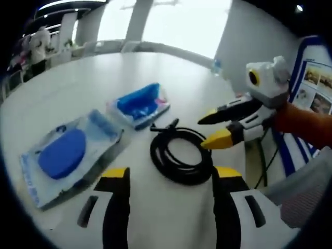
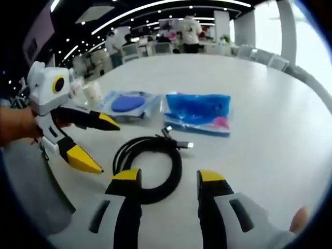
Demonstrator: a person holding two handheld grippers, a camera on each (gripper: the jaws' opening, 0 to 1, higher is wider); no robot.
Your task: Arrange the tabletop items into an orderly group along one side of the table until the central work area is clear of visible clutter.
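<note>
While unheld, coiled cable [image 1: 180, 155] between both grippers' open fingers [image 1: 117, 179].

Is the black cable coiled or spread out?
Coiled: the black cable lies in a round loop flat on the white table, its connector ends sticking out.

Opposed close views, shared cable [image 1: 181, 155]

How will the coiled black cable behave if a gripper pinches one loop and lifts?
The black cable lies in loose loops with no tie visible, so it will probably sag and uncoil. Its connector ends poke free and would likely dangle. It looks thin and light, so pushing may deform the coil rather than slide it whole.
</note>
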